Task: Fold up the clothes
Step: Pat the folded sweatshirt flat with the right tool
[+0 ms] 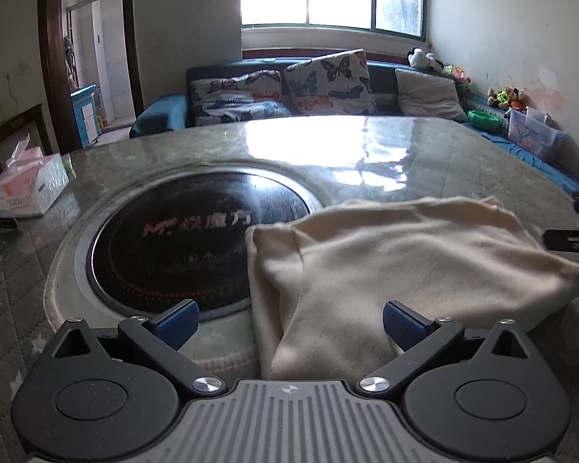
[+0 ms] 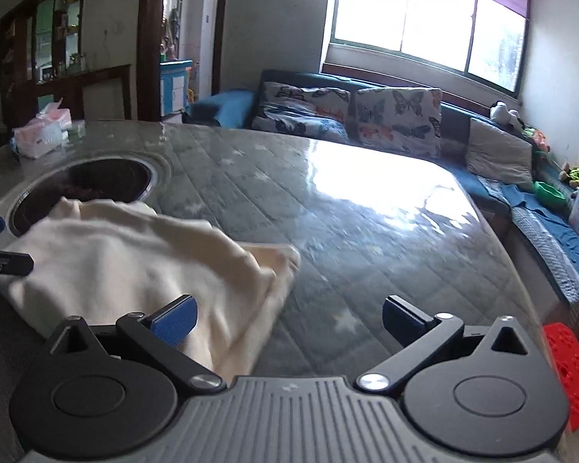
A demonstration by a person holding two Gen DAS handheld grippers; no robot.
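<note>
Left wrist view: the cream garment lies folded in a soft heap on the glass-topped table, ahead and to the right of the left gripper. Its near left corner runs down between the two blue finger pads, closer to the right-hand pad, and its left edge overlaps the rim of the round black cooktop set into the table. At the far right edge of this view the tips of the other gripper show just beside the cloth.

The right wrist view shows the garment ahead and to the left of the right gripper, its near edge passing under the left-hand pad; the right-hand pad stands over bare table. This view alone shows a red perforated stool at the lower right and shelving at the far left. The left wrist view alone gives the cooktop's printed face. A tissue pack and a sofa with butterfly cushions appear in both.

Both grippers stand spread wide, gripping nothing.
</note>
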